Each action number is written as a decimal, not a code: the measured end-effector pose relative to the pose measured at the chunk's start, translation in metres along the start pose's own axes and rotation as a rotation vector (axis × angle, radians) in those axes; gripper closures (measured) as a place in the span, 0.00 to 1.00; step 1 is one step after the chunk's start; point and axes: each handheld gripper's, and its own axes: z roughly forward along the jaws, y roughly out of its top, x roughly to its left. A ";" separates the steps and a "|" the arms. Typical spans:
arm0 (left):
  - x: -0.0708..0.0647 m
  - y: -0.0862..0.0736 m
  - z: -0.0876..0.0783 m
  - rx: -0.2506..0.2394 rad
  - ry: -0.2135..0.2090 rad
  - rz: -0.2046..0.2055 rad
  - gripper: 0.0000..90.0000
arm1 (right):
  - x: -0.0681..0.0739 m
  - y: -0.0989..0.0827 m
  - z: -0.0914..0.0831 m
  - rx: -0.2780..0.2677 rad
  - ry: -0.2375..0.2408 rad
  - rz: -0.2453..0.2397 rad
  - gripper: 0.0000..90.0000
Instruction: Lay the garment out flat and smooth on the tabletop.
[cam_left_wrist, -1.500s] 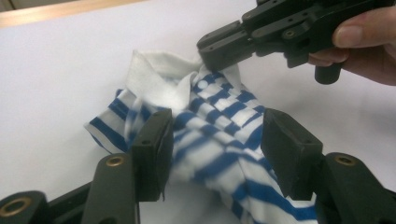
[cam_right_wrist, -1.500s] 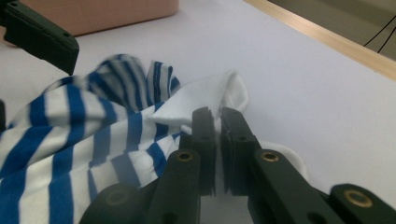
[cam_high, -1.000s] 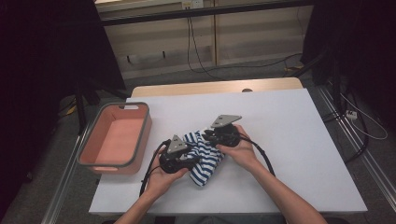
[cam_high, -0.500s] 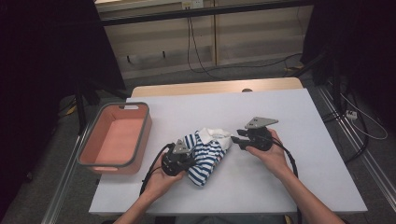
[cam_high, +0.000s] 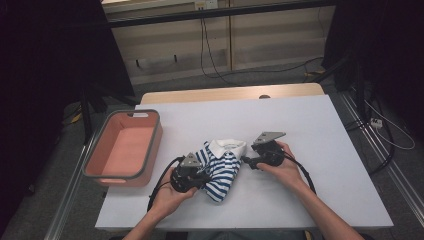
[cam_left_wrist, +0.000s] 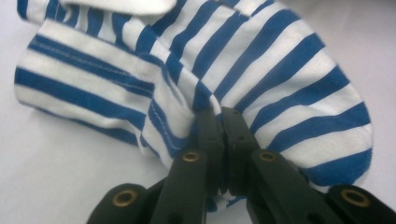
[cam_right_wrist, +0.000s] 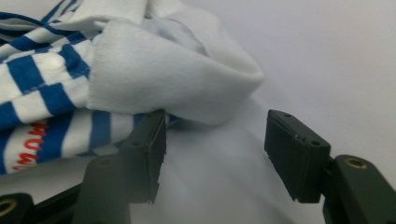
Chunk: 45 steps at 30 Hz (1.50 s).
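White laminate covers the counter (cam_high: 310, 120), with a strip of pale wood along its far edge, and the blue-and-white striped polo shirt (cam_high: 222, 170) lies bunched near the middle of its near half. The shirt's white collar (cam_high: 227, 145) points to the far side, and in the right gripper view a small white button and some red lettering show on the stripes. Left of the shirt, a salmon-pink plastic basin with a grey rim (cam_high: 155, 145) sits at the counter's left edge, well apart from the cloth. The left gripper (cam_left_wrist: 223, 122) rests on the shirt's left side, its jaws closed tight on a fold of striped fabric. The right gripper (cam_right_wrist: 215, 144) lies just right of the shirt, beside the collar; its jaws have just been opening and stand apart, with nothing but bare counter between them, the left one brushing the collar's edge. Beyond the counter the room is dim: grey floor, loose black cables, pale wall panels, dark drapes at both sides
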 end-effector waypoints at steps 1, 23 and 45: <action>0.001 0.001 -0.002 -0.027 0.000 -0.019 0.89 | 0.003 0.003 0.003 0.000 0.011 -0.008 0.44; 0.056 0.031 0.019 -0.054 0.144 -0.111 0.38 | 0.019 0.032 0.024 -0.027 0.033 -0.082 0.99; 0.042 0.024 0.023 -0.049 0.110 -0.043 0.90 | 0.019 0.022 0.008 -0.042 0.019 -0.073 0.99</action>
